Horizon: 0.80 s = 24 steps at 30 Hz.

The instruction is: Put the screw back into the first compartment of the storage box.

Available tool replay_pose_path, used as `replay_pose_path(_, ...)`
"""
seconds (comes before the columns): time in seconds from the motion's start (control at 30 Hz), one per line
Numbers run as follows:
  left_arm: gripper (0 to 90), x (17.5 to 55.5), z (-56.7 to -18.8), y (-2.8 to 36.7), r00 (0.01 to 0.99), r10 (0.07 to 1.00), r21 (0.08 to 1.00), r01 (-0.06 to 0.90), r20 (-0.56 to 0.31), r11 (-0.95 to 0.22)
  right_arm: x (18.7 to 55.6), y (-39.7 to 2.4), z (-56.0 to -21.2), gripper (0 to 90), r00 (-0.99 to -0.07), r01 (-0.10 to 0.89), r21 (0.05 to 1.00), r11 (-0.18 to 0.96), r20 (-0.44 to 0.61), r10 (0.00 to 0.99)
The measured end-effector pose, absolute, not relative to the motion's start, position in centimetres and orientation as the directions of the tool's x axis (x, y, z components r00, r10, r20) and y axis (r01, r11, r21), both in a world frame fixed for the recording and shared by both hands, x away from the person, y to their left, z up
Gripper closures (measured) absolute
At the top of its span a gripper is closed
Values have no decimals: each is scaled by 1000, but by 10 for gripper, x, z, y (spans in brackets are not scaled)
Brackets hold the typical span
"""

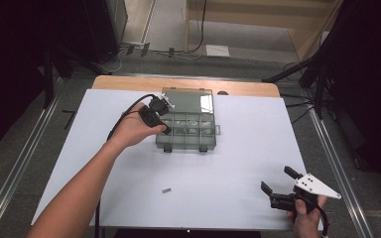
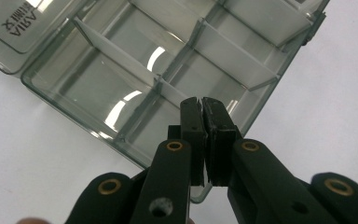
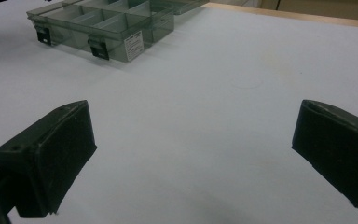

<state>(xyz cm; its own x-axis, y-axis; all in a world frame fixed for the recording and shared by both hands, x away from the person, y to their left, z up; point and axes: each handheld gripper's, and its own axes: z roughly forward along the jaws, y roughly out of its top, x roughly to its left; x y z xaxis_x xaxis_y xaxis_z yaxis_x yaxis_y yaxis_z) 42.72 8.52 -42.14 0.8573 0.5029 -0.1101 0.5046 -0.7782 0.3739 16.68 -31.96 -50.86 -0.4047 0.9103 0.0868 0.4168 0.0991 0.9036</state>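
High view: left gripper [image 1: 164, 130] sits at the near-left corner of the open compartment box [image 1: 191, 126] on the white table [image 1: 228, 173]; right gripper [image 1: 278, 181] rests well apart, near right. Left gripper view: jaws pressed together, empty, over the box's [image 2: 135, 70] corner cell. Right gripper view: jaws spread wide, empty; box [image 3: 102, 23] far off.
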Motion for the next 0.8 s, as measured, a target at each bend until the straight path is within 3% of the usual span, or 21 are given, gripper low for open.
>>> replay_pose_path(0.8,880,456,-423,85,830,553,376,535,-68,-756,167,-319,-509,0,-407,419,902,102,86,909)
